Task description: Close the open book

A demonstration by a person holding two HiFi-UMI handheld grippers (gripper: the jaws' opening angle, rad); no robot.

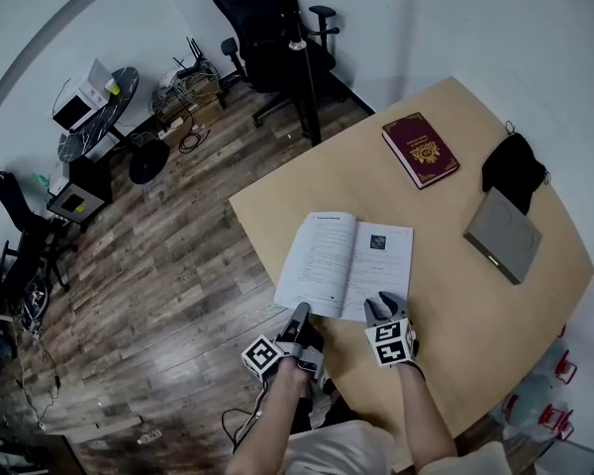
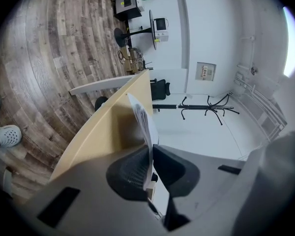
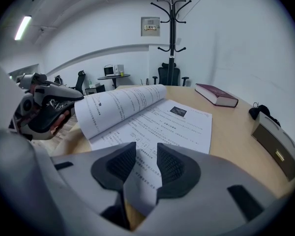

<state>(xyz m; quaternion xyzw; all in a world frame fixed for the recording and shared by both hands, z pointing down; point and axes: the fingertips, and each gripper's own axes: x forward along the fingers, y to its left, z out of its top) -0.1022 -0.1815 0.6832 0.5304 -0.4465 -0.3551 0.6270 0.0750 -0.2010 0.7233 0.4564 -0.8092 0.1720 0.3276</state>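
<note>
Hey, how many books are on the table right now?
2. The open book lies at the near edge; a closed maroon book sits at the far side. The grey slab to the right may be a box, not counted.

The grey two-jaw left gripper [image 2: 151, 150] is closed on the thin white printed page [image 2: 141, 117], which stands edge-on above the pale wooden tabletop [image 2: 108, 132].

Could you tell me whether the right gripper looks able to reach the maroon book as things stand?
Probably yes: the right gripper has its jaws apart, and only the open book, its right page flat, and bare table lie before the maroon book.
</note>
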